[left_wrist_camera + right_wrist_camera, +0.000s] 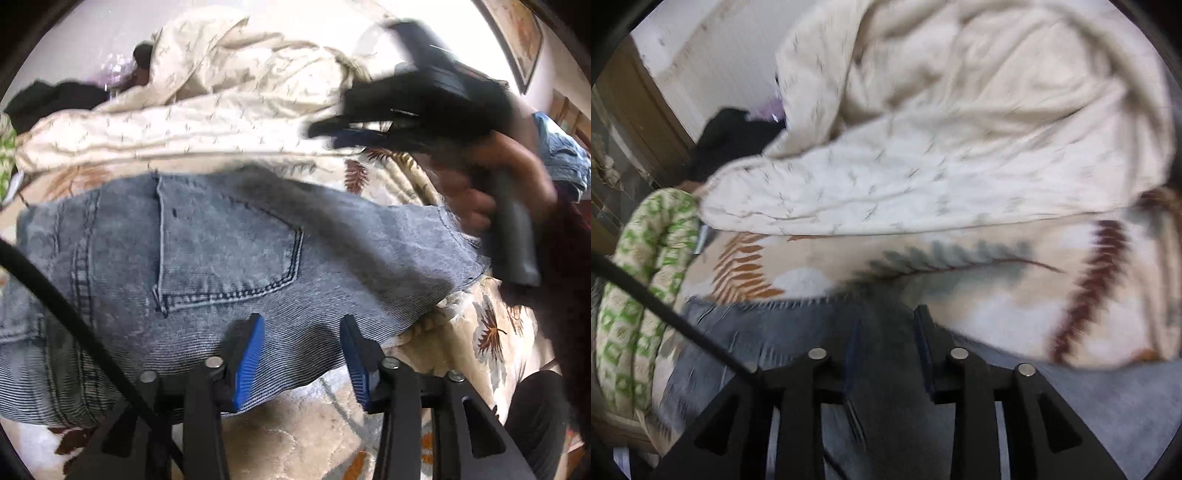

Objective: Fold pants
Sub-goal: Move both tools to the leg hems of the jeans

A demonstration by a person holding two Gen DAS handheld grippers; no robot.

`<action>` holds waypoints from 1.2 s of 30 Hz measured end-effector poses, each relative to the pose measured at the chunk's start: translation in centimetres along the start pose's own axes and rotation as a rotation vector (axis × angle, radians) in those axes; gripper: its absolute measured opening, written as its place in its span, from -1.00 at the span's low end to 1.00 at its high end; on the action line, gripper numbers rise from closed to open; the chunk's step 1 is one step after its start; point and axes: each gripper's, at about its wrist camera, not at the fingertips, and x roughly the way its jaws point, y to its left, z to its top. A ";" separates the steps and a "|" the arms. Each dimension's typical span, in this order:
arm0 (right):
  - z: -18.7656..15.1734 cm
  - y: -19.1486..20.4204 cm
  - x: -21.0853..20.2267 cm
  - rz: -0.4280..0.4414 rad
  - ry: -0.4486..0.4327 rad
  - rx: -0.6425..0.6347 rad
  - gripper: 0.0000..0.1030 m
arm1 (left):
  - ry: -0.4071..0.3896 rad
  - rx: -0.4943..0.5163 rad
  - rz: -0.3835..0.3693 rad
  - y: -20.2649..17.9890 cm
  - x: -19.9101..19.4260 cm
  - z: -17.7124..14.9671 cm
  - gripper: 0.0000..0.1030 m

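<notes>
The jeans [207, 266] lay folded across the leaf-print blanket [491, 332] on the bed, back pocket up, their left end near the bed's left edge, a cream quilt [207, 110] heaped behind. The left gripper [301, 354] stood open over the near denim edge, pinching nothing. The right gripper [328, 131], blurred, hung clear above the right end, jaws apart in its own view. Denim likely handled heavy, limp and grippy; the doubled near edge or seams looked the best hold.

Left tongs [303, 354] gape over folded jeans [207, 254] on bedspread [491, 332].
</notes>
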 end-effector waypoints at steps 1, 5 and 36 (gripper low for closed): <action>-0.8 -0.6 -2.2 -0.011 -0.022 0.004 -0.27 | -0.020 0.030 0.016 -0.5 -0.3 -0.1 -0.01; -6.0 -4.8 -11.4 -0.037 -0.102 0.088 -0.09 | -0.083 0.145 0.059 -2.6 -1.2 -0.6 0.20; -30.0 -29.4 -21.0 0.465 -0.464 0.994 0.06 | 0.045 0.380 0.102 -19.0 1.8 11.1 0.43</action>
